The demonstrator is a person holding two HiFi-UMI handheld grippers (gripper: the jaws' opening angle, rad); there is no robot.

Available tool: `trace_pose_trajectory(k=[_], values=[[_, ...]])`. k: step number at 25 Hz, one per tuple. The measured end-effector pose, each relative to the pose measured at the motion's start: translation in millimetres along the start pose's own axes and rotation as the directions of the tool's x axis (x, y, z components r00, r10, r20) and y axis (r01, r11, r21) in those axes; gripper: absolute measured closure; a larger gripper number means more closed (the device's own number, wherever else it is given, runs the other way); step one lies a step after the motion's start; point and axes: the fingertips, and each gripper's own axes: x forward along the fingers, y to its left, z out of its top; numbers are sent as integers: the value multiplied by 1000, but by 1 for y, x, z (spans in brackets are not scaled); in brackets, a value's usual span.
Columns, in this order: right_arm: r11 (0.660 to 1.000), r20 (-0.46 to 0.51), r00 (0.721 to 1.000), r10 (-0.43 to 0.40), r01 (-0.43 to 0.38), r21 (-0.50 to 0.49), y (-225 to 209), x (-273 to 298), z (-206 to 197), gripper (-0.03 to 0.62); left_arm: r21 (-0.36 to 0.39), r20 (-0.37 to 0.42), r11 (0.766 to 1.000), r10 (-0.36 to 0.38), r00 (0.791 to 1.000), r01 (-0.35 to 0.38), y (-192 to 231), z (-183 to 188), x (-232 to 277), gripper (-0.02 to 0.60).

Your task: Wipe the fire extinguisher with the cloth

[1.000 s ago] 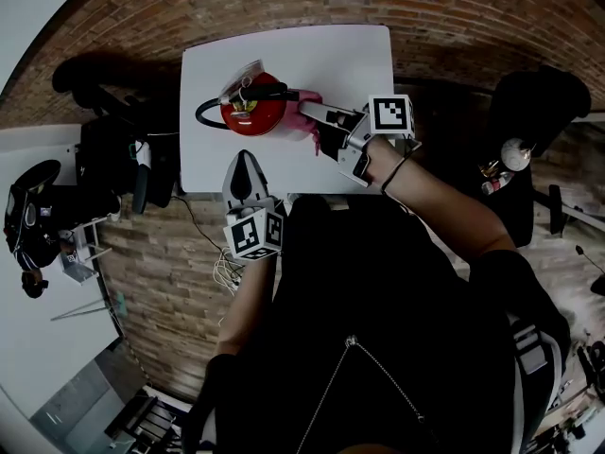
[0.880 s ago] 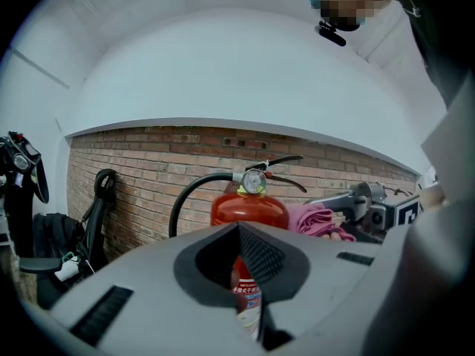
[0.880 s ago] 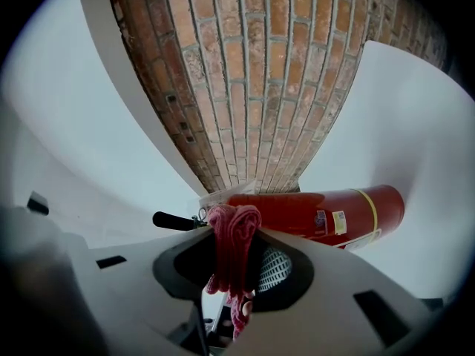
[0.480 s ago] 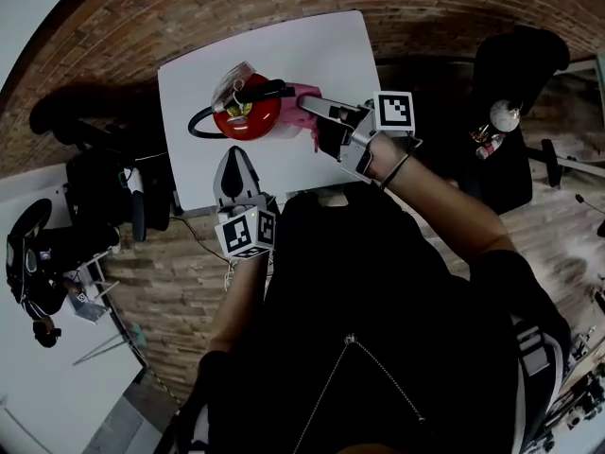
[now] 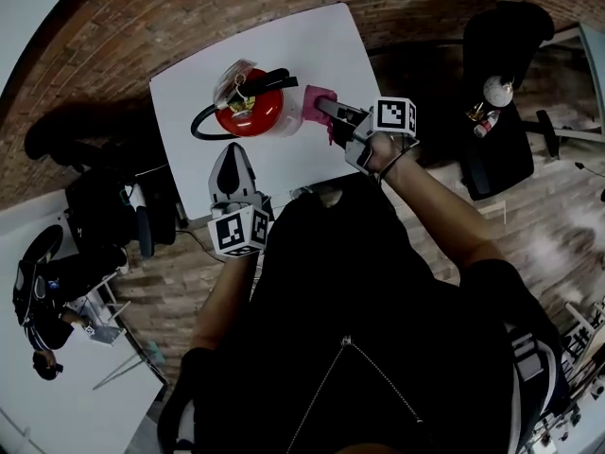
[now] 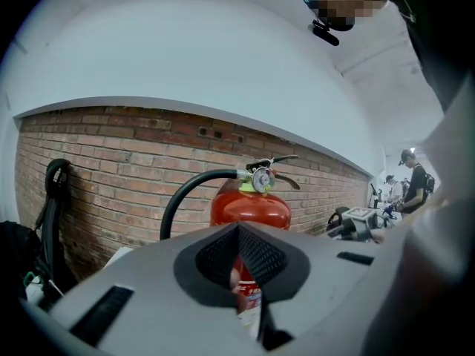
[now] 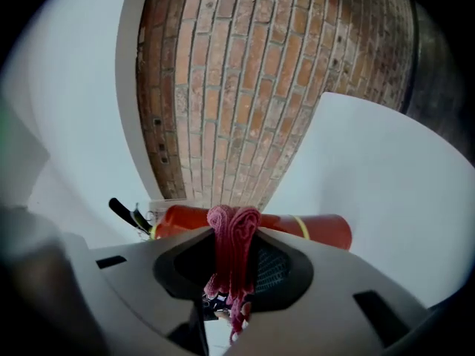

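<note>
A red fire extinguisher [image 5: 250, 112] with a black hose [image 5: 201, 121] stands upright on a small white table [image 5: 312, 45]. My right gripper [image 5: 328, 112] is shut on a pink cloth [image 5: 317, 96], which is pressed to the extinguisher's right side. In the right gripper view the cloth [image 7: 234, 251] hangs bunched between the jaws, with the red cylinder [image 7: 304, 230] just behind it. My left gripper [image 5: 233, 151] is shut and holds nothing. Its tip points at the extinguisher from the table's near side, a short gap away. The left gripper view shows the extinguisher [image 6: 250, 208] and its gauge [image 6: 261, 179] straight ahead.
The table is small, and its near edge runs just under my left gripper. Brick flooring surrounds it. A black office chair [image 5: 506, 55] stands to the right. Dark equipment and cables [image 5: 104, 206] lie to the left.
My right gripper has slid the cloth a little towards the far side of the extinguisher. The left gripper has stayed shut in front of it. The head camera has shifted.
</note>
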Motion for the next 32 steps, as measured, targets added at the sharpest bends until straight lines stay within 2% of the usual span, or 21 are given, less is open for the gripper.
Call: trace_pose_trajectory(k=[7, 16, 23, 32], values=[[979, 5, 980, -198, 198, -48, -108, 3, -27, 474, 16, -15, 997, -82, 997, 82, -3, -1, 8, 574], [956, 13, 957, -291, 291, -46, -188, 29, -51, 474, 21, -37, 993, -116, 993, 117, 3, -10, 8, 574], [942, 17, 942, -334, 334, -12, -223, 42, -66, 474, 17, -55, 993, -113, 992, 114, 14, -20, 1, 574], [925, -3, 926, -377, 376, -45, -246, 60, -72, 474, 23, -61, 996, -86, 994, 88, 25, -27, -12, 574]])
